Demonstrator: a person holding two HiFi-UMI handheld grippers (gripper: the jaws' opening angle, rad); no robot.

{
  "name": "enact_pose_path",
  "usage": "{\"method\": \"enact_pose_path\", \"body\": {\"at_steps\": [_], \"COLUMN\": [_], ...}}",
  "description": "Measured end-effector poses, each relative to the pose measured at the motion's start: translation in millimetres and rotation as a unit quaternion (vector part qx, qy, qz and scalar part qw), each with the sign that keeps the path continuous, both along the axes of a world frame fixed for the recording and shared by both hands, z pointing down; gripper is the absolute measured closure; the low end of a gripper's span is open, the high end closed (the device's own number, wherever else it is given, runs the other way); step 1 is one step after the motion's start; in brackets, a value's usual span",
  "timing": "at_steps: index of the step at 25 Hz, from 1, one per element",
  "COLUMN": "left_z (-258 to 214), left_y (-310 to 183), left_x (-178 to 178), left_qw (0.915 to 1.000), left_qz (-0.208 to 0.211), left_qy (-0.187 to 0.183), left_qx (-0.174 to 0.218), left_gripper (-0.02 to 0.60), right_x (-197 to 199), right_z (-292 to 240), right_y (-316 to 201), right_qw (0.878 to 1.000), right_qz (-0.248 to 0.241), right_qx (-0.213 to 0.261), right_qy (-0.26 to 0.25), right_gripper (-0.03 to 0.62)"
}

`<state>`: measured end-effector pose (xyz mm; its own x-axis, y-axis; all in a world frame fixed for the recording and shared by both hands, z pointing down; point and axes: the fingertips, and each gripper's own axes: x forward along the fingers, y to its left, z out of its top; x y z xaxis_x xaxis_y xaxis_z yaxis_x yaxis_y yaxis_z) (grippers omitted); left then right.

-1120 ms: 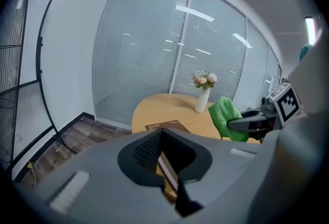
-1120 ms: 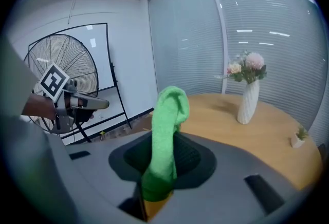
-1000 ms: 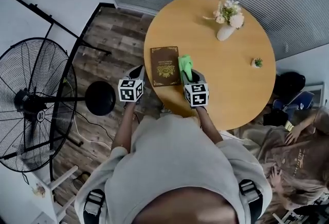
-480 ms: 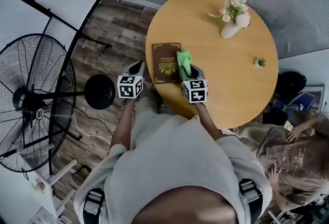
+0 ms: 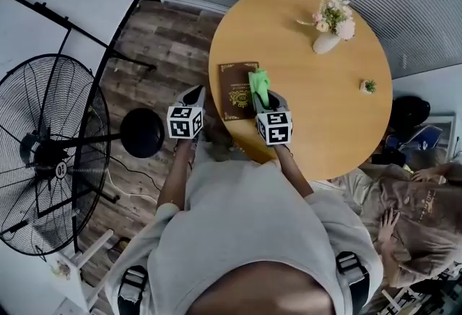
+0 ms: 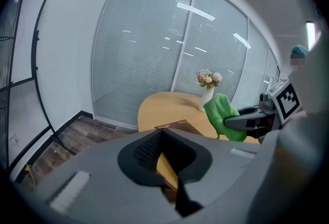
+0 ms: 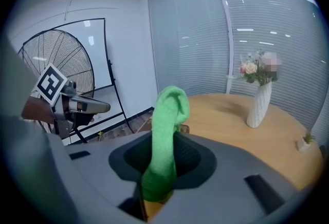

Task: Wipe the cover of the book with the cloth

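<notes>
Book (image 5: 238,89) lies flat by the tabletop's (image 5: 317,111) near-left edge; right gripper (image 5: 264,100), clamped on the green cloth (image 5: 259,84), should lower it flat and sweep edge to edge; left gripper (image 5: 195,95) hangs empty, jaws together.

You see a bright green cloth (image 5: 259,84) at centre frame, a dark brown book (image 5: 234,89) with gold ornament, a honey-yellow table (image 5: 317,118), and a black fan (image 5: 43,149) at left.

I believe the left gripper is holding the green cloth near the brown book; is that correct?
Not quite: the right gripper holds the green cloth, as the right gripper view shows. The left gripper is shut and empty. The brown book lies nearby.
</notes>
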<state>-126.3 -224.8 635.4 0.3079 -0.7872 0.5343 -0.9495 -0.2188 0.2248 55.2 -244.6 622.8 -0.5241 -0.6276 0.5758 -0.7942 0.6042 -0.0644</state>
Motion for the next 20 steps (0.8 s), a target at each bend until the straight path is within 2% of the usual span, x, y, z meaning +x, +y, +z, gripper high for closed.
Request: {"method": "enact_pose_path", "body": {"at_steps": [11, 20], "left_z": [0.0, 3.0], "left_y": [-8.3, -13.1], "left_x": [-47.0, -73.4], "left_qw": [0.9997, 0.9994], "left_qz": [0.021, 0.032], "left_qy": [0.011, 0.017], "left_qx": [0.0, -0.002], "left_gripper": [0.575, 0.574], "right_x": [-47.2, -84.9], "right_z": [-1.4, 2.8], "right_y": [-3.1, -13.6], "right_qw": [1.0, 0.999], "right_qz": [0.027, 0.027], "right_qx": [-0.006, -0.009], "right_qy": [0.011, 0.018], "right_gripper": [0.493, 0.493]}}
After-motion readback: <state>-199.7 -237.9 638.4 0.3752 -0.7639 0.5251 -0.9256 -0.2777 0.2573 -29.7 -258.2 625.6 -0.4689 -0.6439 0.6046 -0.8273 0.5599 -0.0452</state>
